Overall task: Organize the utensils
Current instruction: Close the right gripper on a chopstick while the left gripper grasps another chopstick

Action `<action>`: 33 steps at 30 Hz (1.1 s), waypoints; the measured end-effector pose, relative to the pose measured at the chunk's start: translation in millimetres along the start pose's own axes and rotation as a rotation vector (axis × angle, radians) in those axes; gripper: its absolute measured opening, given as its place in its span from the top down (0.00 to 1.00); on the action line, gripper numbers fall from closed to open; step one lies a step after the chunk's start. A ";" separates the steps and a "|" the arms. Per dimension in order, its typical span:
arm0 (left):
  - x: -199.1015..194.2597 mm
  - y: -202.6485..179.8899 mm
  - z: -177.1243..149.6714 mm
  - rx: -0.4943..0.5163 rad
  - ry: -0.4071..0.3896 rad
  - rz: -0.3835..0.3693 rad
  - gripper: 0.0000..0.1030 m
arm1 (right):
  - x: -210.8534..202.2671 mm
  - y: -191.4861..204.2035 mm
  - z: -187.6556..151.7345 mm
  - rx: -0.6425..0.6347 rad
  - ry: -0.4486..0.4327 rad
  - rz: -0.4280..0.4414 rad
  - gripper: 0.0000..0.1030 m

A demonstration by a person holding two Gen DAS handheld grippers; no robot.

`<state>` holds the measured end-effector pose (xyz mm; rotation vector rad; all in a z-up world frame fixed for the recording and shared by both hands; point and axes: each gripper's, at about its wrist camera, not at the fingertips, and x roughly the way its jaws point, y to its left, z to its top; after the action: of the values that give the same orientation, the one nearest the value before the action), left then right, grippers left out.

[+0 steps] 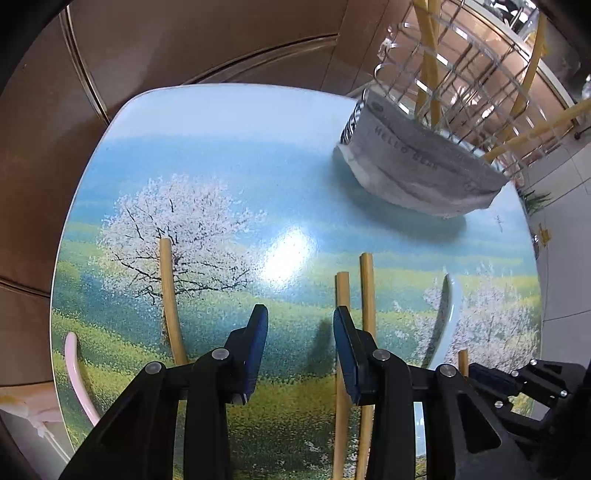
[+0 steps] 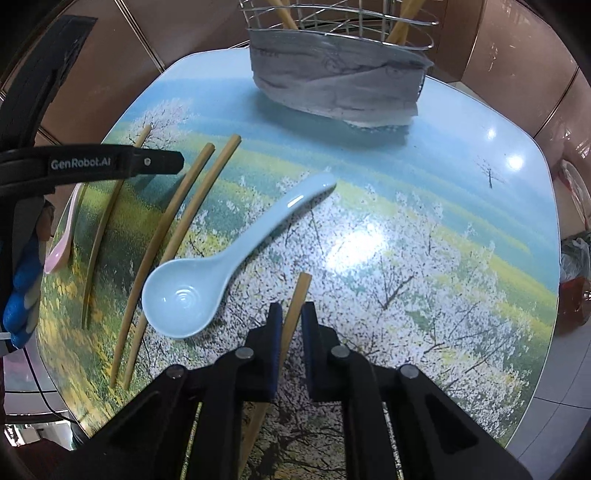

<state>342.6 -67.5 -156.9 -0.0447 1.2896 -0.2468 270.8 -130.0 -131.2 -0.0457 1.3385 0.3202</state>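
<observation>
Chopstick (image 2: 295, 306) between right jaws (left empty)

Counted on table: four loose bamboo chopsticks (image 2: 168, 236), one pale blue ceramic spoon (image 2: 221, 266), one pink ceramic spoon (image 2: 61, 243), one wire mesh utensil basket (image 2: 332, 22).

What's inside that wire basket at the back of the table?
Yellow chopsticks stand inside the wire basket, poking out the top. A grey cloth wraps around the basket's lower part, so whatever sits at the bottom is hidden, and I can't count them all.

Spoon (image 2: 229, 258) on table (image 2: 461, 206), chopsticks (image 2: 173, 236) left, wire holder (image 2: 336, 22) behind
</observation>
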 end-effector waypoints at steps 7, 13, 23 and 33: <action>-3.4 -14.1 2.4 0.013 0.008 -0.009 0.64 | -2.7 -1.7 -2.9 -0.006 -0.004 0.002 0.91; 1.4 -23.8 0.3 0.022 0.014 -0.021 0.64 | -2.7 -4.6 -7.3 -0.008 -0.008 0.012 0.91; 12.6 -33.4 -1.9 0.039 0.034 -0.001 0.64 | -2.8 -6.7 -7.2 0.001 -0.016 0.022 0.91; 16.8 -34.5 -0.2 0.053 0.052 0.031 0.64 | 0.0 5.2 -5.0 -0.043 0.019 -0.001 0.91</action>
<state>341.2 -104.5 -166.9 0.0269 1.3340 -0.2572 264.7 -126.1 -131.6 -0.0854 1.3505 0.3481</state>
